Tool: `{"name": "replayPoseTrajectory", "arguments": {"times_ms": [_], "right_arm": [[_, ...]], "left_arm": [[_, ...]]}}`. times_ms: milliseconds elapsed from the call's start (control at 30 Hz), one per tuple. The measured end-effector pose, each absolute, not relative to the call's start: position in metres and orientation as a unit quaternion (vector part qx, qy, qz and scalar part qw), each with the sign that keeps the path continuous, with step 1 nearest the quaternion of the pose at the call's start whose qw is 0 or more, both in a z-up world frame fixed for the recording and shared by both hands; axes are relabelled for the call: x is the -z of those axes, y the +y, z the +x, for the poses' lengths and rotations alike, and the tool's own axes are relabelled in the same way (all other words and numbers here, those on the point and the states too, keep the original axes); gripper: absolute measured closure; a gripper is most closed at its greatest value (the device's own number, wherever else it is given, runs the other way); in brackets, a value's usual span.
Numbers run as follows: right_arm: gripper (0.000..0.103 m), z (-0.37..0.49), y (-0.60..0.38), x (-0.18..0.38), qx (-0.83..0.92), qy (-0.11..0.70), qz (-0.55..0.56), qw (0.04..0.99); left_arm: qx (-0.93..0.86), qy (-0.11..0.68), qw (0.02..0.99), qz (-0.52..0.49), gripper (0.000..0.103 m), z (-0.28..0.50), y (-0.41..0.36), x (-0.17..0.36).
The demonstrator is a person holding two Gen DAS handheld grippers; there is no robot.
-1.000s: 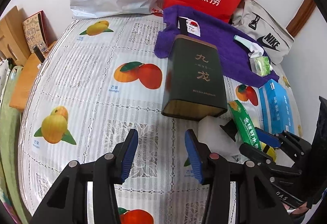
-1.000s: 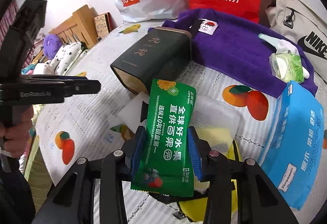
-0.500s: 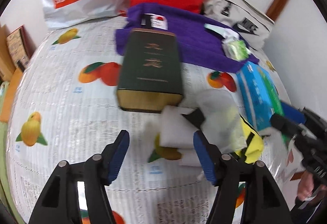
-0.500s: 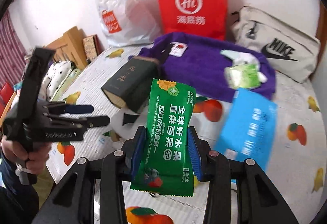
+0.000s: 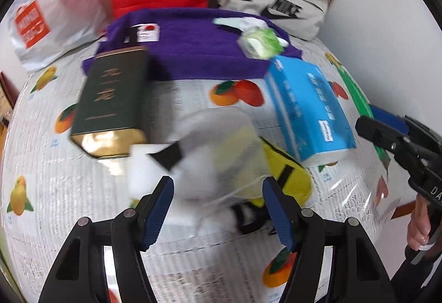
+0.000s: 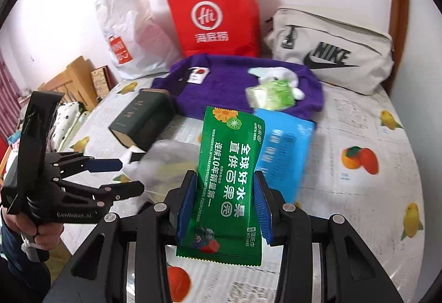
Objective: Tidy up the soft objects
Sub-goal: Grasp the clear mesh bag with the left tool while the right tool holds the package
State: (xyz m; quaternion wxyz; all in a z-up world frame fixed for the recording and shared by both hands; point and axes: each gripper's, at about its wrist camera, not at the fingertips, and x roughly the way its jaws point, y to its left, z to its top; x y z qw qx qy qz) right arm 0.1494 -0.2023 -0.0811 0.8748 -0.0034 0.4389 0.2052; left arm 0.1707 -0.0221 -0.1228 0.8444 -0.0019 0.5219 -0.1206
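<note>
Wet-wipes pack (image 6: 229, 181), green, sits upright and clenched between the blue pads of the right tool (image 6: 224, 209), lifted above the fruit-print bed (image 6: 373, 192). Left tool (image 5: 218, 209) hovers with its jaws spread wide, gripping nothing, over a blurred white-and-yellow soft bundle (image 5: 221, 153). Just beside that bundle lie a blue tissue pack (image 5: 306, 107) and a dark green tin (image 5: 110, 101); a purple towel (image 5: 193, 51) lies behind.

Both wrist views look forward across the fruit-print bed (image 5: 69, 192) toward the wall; each shows the dark green rectangular tin (image 5: 110, 98) (image 6: 141, 118) and purple towel (image 5: 193, 51) (image 6: 229, 82).
</note>
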Motion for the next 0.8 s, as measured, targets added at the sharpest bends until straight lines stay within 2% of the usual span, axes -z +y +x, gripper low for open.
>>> {"name": "replayPoseTrajectory", "arguments": {"times_ms": [300, 433, 467, 500, 533, 800], "right_arm": [[0.062, 0.145, -0.231, 0.088, -0.189, 0.446, 0.015, 0.875], [0.062, 0.145, -0.234, 0.089, -0.191, 0.446, 0.02, 0.874], [0.062, 0.145, -0.233, 0.089, -0.191, 0.445, 0.02, 0.874], [0.062, 0.144, -0.232, 0.089, -0.193, 0.444, 0.021, 0.875], [0.062, 0.144, -0.231, 0.088, -0.196, 0.444, 0.021, 0.874], [0.062, 0.141, -0.227, 0.087, -0.205, 0.441, 0.02, 0.874]], "left_arm": [[0.076, 0.524, 0.845, 0.078, 0.039, 0.182, -0.053, 0.144], [0.059, 0.514, 0.849, 0.106, 0.072, 0.18, -0.049, 0.142], [0.061, 0.514, 0.85, 0.101, 0.077, 0.18, -0.047, 0.14], [0.066, 0.513, 0.851, 0.089, 0.089, 0.18, -0.043, 0.138], [0.077, 0.516, 0.85, 0.073, 0.094, 0.18, -0.038, 0.136], [0.128, 0.489, 0.863, 0.015, 0.096, 0.166, -0.031, 0.111]]}}
